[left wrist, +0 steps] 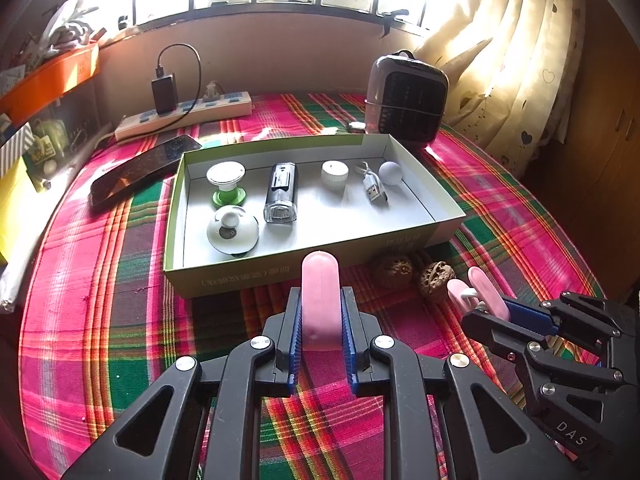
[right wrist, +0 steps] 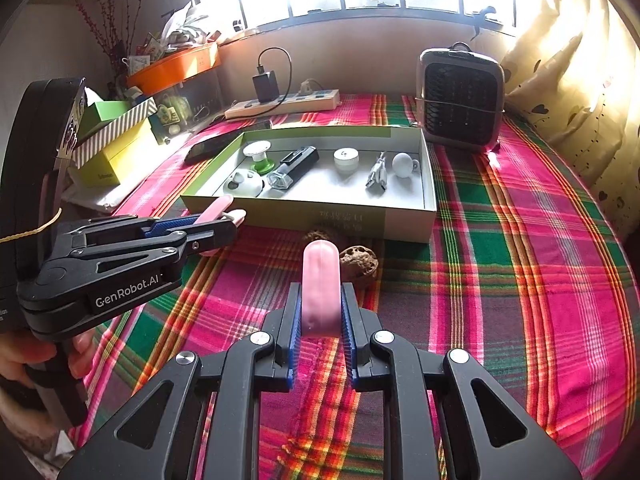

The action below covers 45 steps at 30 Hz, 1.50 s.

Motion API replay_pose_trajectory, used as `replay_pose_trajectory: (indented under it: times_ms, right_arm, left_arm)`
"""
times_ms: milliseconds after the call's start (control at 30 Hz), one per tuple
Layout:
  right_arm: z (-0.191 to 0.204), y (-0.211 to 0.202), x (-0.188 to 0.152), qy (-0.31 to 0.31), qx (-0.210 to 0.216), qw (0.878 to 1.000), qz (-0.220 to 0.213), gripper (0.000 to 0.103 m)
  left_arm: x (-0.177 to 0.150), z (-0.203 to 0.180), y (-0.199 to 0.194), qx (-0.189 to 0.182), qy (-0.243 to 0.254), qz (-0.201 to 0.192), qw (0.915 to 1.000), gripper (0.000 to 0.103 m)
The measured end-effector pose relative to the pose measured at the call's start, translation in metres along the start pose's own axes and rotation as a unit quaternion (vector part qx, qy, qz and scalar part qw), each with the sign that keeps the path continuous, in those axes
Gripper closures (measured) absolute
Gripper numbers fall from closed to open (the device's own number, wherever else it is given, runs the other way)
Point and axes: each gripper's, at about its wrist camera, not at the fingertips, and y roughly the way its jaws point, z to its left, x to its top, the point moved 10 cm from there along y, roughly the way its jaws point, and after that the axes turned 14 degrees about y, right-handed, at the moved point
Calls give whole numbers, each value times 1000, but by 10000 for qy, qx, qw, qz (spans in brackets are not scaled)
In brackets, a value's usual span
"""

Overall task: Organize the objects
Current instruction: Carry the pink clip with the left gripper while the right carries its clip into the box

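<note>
In the left wrist view my left gripper (left wrist: pixel 321 304) is shut on a pink oblong clip (left wrist: pixel 320 276) that sticks up past the fingertips, just short of the green box (left wrist: pixel 280 272). My right gripper (left wrist: pixel 486 308) at the lower right is shut on a second pink clip (left wrist: pixel 482 288) with a white part. The right wrist view shows the right gripper (right wrist: pixel 320 300) shut on its pink clip (right wrist: pixel 320 272), and the left gripper (right wrist: pixel 224 222) at the left with its clip (right wrist: pixel 216 208). Two walnuts (left wrist: pixel 436 278) (right wrist: pixel 358 262) lie before the box.
The box's white inside holds two white suction knobs (left wrist: pixel 226 184), a black light (left wrist: pixel 282 192), a white cap (left wrist: pixel 334 174), a USB cable (left wrist: pixel 374 186) and a white ball (left wrist: pixel 390 172). Behind stand a small heater (left wrist: pixel 406 100), a power strip (left wrist: pixel 184 116) and a phone (left wrist: pixel 140 170). Boxes crowd the left.
</note>
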Motion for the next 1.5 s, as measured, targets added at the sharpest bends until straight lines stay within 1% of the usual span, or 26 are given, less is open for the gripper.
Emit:
replay_pose_trajectory:
  times_ms: [300,400,633,767,933,1033,1267,1500]
  right_arm:
    - [0,3,21,-12,-21,10000,-93,84]
    - [-1,5,29,20,-24,9999,-99,84]
    - [-8,13,50,34,-136,9998,-137,84]
    - [-12,19,64,44,-210,9996,-158,84]
    - [-17,32,75,-11,-358,9993,-107,84]
    - [-22,40,81,-9,-465,9989,-58,84]
    - [-34,60,91,43,-649,9979,74,84]
    - [-42,79,94,62,-830,9963,222,84]
  left_arm:
    - [12,5,0,-7,13,-59,10000,87]
    - [16,7,3,-84,-19,-49,10000,87]
    - [29,12,10,-88,6,-55,9999,87]
    - [36,14,16,-176,-2,-34,9998,87]
    - [44,15,28,-169,83,52,9998,87]
    - [52,13,33,-167,172,20,9997,87]
    - [63,13,50,-203,206,87,9995,87]
    - [64,16,71,-208,180,236,9993,87]
